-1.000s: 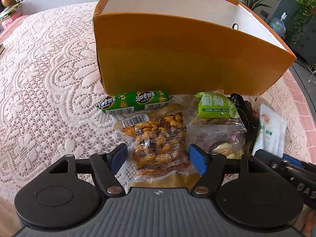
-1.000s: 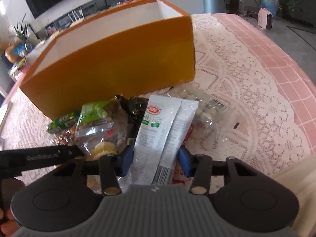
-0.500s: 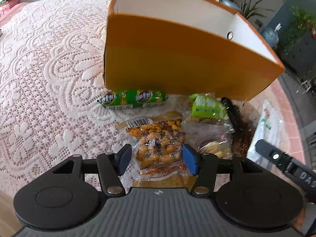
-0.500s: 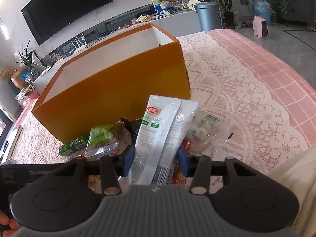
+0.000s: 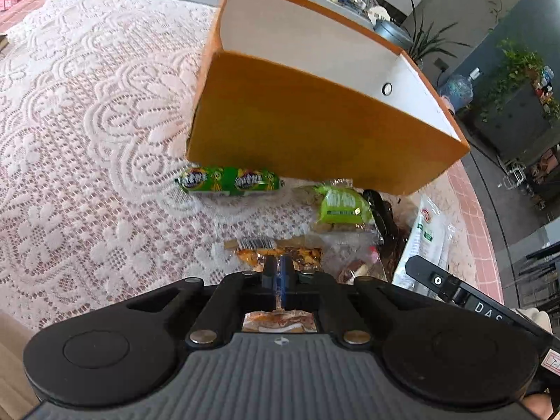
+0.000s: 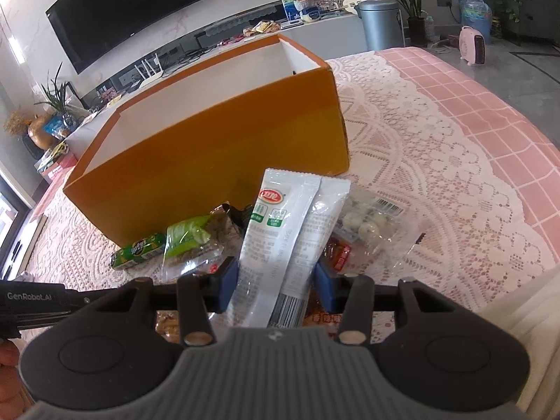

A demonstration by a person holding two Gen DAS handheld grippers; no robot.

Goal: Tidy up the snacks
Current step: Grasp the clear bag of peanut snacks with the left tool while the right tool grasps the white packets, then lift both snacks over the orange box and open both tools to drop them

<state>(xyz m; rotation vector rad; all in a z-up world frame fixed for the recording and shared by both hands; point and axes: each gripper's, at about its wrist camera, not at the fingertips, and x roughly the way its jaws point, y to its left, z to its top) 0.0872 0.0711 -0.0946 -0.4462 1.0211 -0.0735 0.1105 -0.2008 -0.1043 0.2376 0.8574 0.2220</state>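
orange box is seen open-topped on the lace tablecloth, snacks piled just in front. left gripper is clamped on the clear peanut bag. right gripper is closed around the white pouch.

In the right wrist view, white letters reading "GenRobot.AI" run along the black left gripper at nine o'clock. In the left wrist view, the black right gripper at four o'clock shows the white letters "DAS", cut off by the frame edge. The white sachet carries a red oval logo, green label squares and a barcode, none readable. The green sausage pack bears Chinese characters too blurred to read. The peanut pack shows a barcode only.
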